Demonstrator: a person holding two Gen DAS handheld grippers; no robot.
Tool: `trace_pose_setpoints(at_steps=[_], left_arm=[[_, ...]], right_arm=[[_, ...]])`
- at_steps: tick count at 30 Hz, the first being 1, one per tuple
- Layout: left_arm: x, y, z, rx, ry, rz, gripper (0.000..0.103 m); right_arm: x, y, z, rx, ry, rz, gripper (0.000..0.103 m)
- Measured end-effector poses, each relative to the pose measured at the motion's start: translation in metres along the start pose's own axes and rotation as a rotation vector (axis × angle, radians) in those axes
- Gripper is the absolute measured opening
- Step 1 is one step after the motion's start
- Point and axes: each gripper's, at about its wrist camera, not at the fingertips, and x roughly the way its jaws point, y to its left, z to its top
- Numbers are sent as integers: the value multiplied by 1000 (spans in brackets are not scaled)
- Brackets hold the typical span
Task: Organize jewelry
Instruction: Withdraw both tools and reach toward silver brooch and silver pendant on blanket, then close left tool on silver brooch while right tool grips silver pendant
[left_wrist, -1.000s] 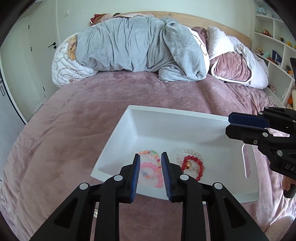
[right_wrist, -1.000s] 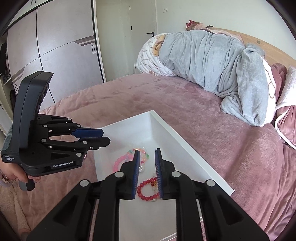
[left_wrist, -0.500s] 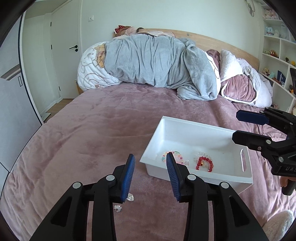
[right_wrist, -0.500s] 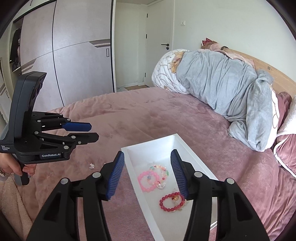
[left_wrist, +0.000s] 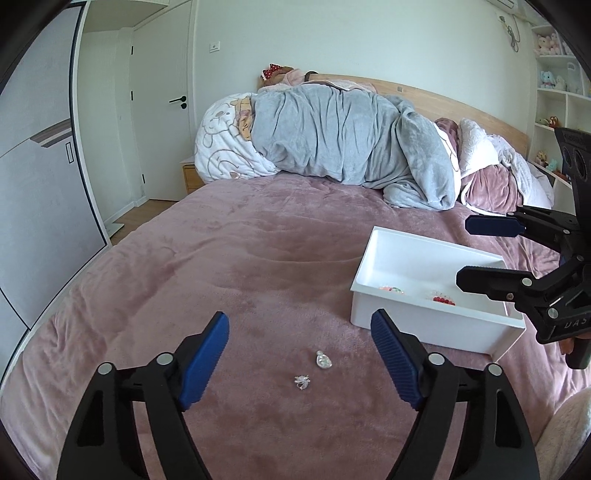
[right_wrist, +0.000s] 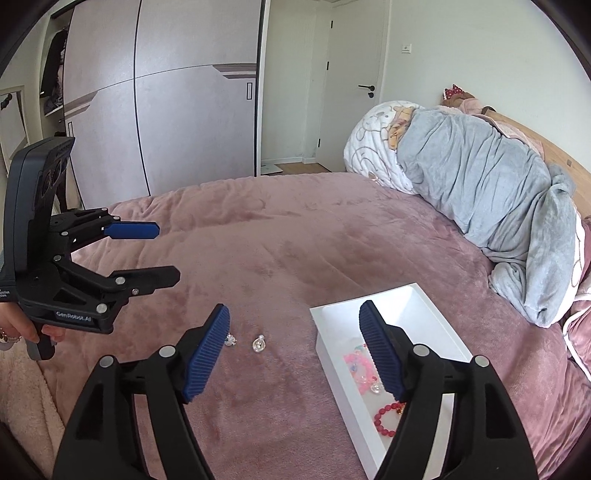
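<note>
Jaws spread wide on both the left gripper (left_wrist: 297, 354) and right gripper (right_wrist: 293, 347), empty above the pink plush bedspread (left_wrist: 229, 266). Two small clear crystal trinkets (left_wrist: 312, 370) lie side by side, the white rectangular plastic tray (left_wrist: 406, 317) at their two o'clock, long axis toward the headboard.

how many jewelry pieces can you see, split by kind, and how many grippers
Beaded bracelets in the white tray: 2, a pink bracelet and a red bracelet
Small clear pieces loose on the pink blanket: 2, a teardrop piece and a spiky piece
Grippers: 2, the left gripper and the right gripper, both open
Total: 4 jewelry pieces, 2 grippers
</note>
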Motion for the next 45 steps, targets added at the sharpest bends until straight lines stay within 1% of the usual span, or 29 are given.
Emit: trace_pose_setpoints(at_steps=[3, 4, 5, 7, 9, 10, 13, 15, 19, 21, 22, 25, 28, 31, 34, 36, 37, 43, 44, 45], left_arm=[[0, 1, -13, 67, -7, 32, 90], [0, 0, -18, 99, -11, 46, 91], [1, -2, -23, 133, -14, 59, 91], [4, -7, -34, 204, -16, 86, 91], [11, -13, -45, 269, -17, 98, 92], [16, -16, -51, 293, -14, 98, 92], [32, -20, -68, 321, 19, 78, 92], [44, -19, -77, 312, 39, 55, 92], [69, -12, -90, 254, 80, 12, 92], [81, -8, -96, 231, 96, -1, 92], [87, -7, -97, 224, 104, -5, 92], [103, -2, -102, 209, 121, -19, 92], [119, 1, -107, 196, 144, -33, 92], [133, 5, -109, 173, 162, -53, 91], [146, 11, -110, 136, 179, -88, 88], [154, 13, -110, 115, 191, -99, 87], [157, 14, -111, 109, 198, -100, 86], [173, 20, -113, 84, 219, -110, 85], [173, 20, -112, 83, 214, -107, 82], [173, 20, -112, 80, 208, -101, 77]], right_arm=[[16, 11, 0, 4, 17, 7, 79], [22, 14, -1, 7, 21, 5, 82], [27, 17, -1, 11, 25, 4, 83], [40, 20, -5, 32, 38, 26, 83], [52, 22, -9, 55, 53, 59, 81], [59, 24, -12, 65, 66, 77, 78], [77, 27, -22, 72, 102, 102, 71], [88, 29, -28, 74, 125, 104, 70], [110, 27, -40, 93, 163, 117, 69], [120, 26, -45, 93, 180, 120, 67], [126, 26, -48, 92, 188, 120, 65], [141, 26, -54, 79, 208, 113, 64], [156, 28, -60, 67, 219, 102, 58], [171, 28, -66, 68, 236, 110, 53], [185, 26, -71, 70, 254, 121, 51], [194, 24, -74, 72, 265, 132, 46], [197, 23, -75, 74, 270, 135, 42], [216, 19, -82, 79, 293, 149, 40], [218, 18, -83, 79, 295, 148, 38], [220, 17, -84, 80, 296, 149, 37]])
